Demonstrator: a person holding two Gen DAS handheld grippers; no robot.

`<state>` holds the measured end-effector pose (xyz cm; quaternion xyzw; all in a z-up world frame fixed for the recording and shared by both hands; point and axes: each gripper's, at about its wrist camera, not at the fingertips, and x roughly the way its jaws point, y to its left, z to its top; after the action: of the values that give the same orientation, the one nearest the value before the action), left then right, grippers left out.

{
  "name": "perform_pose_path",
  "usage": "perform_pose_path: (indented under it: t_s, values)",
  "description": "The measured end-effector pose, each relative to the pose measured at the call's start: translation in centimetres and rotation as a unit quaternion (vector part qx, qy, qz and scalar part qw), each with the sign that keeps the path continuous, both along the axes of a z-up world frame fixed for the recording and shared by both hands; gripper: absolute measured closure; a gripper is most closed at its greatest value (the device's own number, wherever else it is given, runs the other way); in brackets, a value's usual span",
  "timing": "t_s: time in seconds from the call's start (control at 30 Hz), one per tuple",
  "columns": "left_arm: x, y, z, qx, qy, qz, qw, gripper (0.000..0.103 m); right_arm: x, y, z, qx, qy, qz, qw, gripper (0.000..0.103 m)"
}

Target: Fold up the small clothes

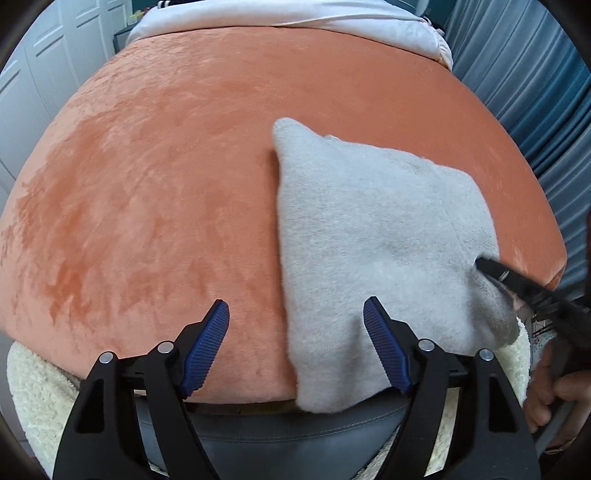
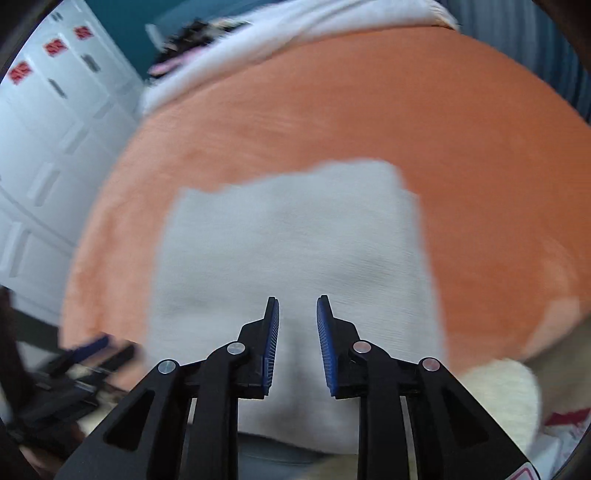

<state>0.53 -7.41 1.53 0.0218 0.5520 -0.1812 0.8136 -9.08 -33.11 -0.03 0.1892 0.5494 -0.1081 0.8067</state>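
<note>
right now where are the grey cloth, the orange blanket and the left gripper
grey cloth [image 1: 373,236]: left wrist view, middle of its flat top face
orange blanket [image 1: 155,192]: left wrist view, bare patch left of the cloth
left gripper [image 1: 295,306]: left wrist view, midway between its blue-padded fingertips, open

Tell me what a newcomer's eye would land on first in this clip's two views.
The pale grey cloth lying on the orange plush cover, its near end draped over the front edge. The left gripper, jaws wide open, hovers at the cloth's near left edge; the right gripper points at the cloth's near right side, jaws narrowly parted. White bedding sits behind.
</note>
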Motion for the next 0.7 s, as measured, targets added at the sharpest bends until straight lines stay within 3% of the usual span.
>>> perform_pose_path:
  t_s: [0.03, 0.13, 0.2, 0.23, 0.3, 0.4, 0.47, 0.5, 0.6, 0.67, 0.7]
  values:
    - [0.1, -0.6, -0.2, -0.002, 0.005, -0.004, 1.0, 0.03, -0.4, -0.8, -2.0, 0.023, -0.002, 0.005, 1.0, 0.088]
    - [0.1, -1.9, -0.5, 0.002, 0.008, -0.013, 0.9999, 0.03, -1.2, -2.0, 0.2, 0.078, -0.035, -0.032, 0.996, 0.087]
    - [0.1, -2.4, -0.5, 0.008, 0.006, -0.017, 0.9998, 0.03, -1.8, -2.5, 2.3, 0.082, -0.071, -0.057, 0.992, 0.075]
    - [0.0, -2.4, -0.4, 0.008, 0.004, -0.017, 0.9998, 0.028, -1.9, -2.5, 2.7, 0.077, -0.076, -0.057, 0.992, 0.064]
    - [0.1, -2.5, -0.6, 0.013, 0.004, -0.014, 0.9998, 0.026, -1.6, -2.7, 2.5, 0.068, -0.072, -0.048, 0.994, 0.053]
    - [0.1, -2.8, -1.0, 0.019, 0.009, -0.014, 0.9997, 0.026, -0.7, -2.1, -0.7, 0.064, -0.027, -0.033, 0.997, 0.052]
    - [0.0, -2.9, -1.1, 0.022, 0.006, -0.018, 0.9996, 0.026, -0.7, -1.7, -0.9, 0.054, -0.039, -0.027, 0.997, 0.06]
    - [-0.1, -2.9, -1.1, 0.026, 0.004, -0.021, 0.9994, 0.026, -0.8, -1.5, -0.1, 0.057, -0.05, -0.024, 0.997, 0.09]
    - [-0.4, -2.9, -1.5, 0.038, 0.002, -0.027, 0.9989, 0.026, -2.5, -2.3, 4.5, 0.078, -0.131, -0.043, 0.987, 0.094]
    - [-0.4, -3.0, -2.0, 0.038, 0.007, -0.027, 0.9989, 0.021, -3.1, -2.8, 5.5, 0.073, -0.145, -0.044, 0.986, 0.095]
    - [-0.4, -3.0, -2.2, 0.037, 0.009, -0.027, 0.9989, 0.021, -2.9, -3.2, 4.6, 0.066, -0.13, -0.041, 0.988, 0.095]
